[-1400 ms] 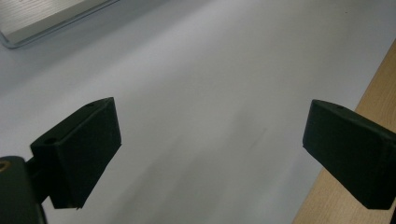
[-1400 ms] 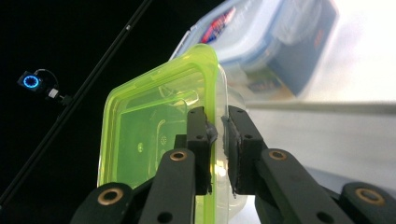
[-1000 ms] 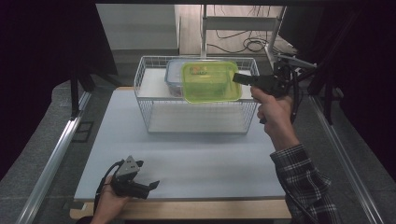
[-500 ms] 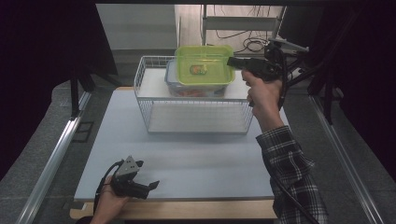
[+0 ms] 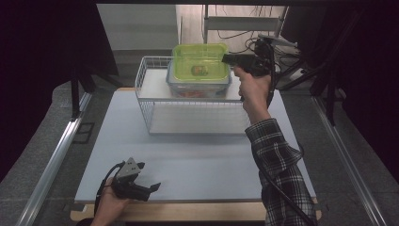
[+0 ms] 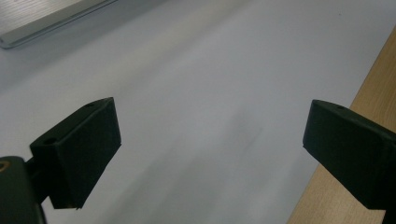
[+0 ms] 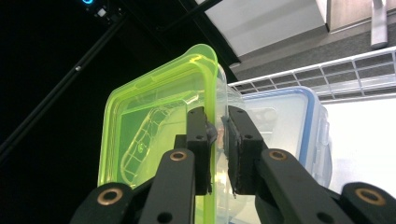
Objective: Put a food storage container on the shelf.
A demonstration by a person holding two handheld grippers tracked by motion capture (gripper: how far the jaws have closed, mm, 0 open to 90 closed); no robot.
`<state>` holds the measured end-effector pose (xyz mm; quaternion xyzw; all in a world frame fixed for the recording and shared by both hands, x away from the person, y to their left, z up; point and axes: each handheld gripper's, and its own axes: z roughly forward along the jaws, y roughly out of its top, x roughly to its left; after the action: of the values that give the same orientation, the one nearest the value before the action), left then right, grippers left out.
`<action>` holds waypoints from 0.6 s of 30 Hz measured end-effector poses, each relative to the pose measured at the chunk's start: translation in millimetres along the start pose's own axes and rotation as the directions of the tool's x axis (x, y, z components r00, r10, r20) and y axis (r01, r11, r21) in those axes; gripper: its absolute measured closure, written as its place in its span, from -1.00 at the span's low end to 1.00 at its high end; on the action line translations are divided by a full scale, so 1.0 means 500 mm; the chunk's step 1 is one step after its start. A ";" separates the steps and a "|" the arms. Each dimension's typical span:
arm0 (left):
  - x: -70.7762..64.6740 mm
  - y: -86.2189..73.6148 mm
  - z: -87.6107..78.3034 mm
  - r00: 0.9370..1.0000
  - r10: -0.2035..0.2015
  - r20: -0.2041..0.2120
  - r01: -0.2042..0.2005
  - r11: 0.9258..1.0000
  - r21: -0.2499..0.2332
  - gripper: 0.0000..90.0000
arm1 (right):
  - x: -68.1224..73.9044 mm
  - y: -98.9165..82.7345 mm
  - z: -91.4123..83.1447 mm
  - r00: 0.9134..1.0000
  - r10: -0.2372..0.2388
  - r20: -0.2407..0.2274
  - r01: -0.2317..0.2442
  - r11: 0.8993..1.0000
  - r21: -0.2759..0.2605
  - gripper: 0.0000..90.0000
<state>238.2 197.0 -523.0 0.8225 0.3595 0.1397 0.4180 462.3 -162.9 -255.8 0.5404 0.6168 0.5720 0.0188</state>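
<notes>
Green see-through plastic marks the thing in hand: a lidded food box, raised above a white wire basket at the far side of the bench. Seen from the high view, the right tongs pinch the box at its right edge, and it hangs tilted over a second, blue-lidded box that sits inside the basket. Something orange and small shows through the green lid. My reading is that the green box is being stacked onto the blue one or lifted off it; the frame does not settle which. Near the front edge of the bench, the left tongs rest low in the person's hand, well apart from the basket, most likely parked so they stay out of the way.

From the left tongs' own camera, the two black jaws stand wide apart with nothing between them, over bare pale bench top and a strip of wooden edge.

From the right tongs' camera, the grip becomes plain in a way the high view cannot give: the jaws are closed tight on the thin rim of the green box, one pad on each face. The blue-lidded box lies just behind, with basket wire beyond it.
</notes>
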 end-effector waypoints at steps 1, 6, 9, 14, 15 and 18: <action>0.000 0.000 0.000 1.000 0.000 0.000 0.000 1.000 0.000 -0.91 | -0.001 -0.001 0.001 1.000 0.004 -0.002 -0.004 1.000 0.004 0.79; -0.001 0.000 0.000 1.000 0.002 0.001 -0.002 1.000 0.001 -0.91 | 0.003 -0.003 0.005 1.000 -0.013 0.011 0.013 1.000 -0.007 0.77; -0.001 0.000 0.001 1.000 0.003 0.001 -0.003 1.000 0.002 -0.91 | 0.008 -0.005 0.006 0.999 -0.035 0.037 0.036 0.999 -0.010 0.73; -0.001 0.000 0.000 1.000 0.004 0.002 -0.004 1.000 0.002 -0.91 | 0.006 -0.009 0.012 0.996 -0.052 0.070 0.053 0.999 -0.014 0.67; -0.001 0.000 0.001 1.000 0.004 0.002 -0.004 1.000 0.002 -0.91 | 0.004 -0.010 0.013 0.996 -0.048 0.069 0.049 0.999 -0.014 0.66; -0.001 0.000 0.001 1.000 0.005 0.002 -0.005 1.000 0.001 -0.91 | 0.003 -0.010 0.016 0.995 -0.053 0.079 0.055 0.998 -0.017 0.64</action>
<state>238.1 196.2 -523.3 0.8238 0.3573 0.1396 0.4175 463.4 -155.1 -261.3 0.5455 0.6243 0.5554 0.0638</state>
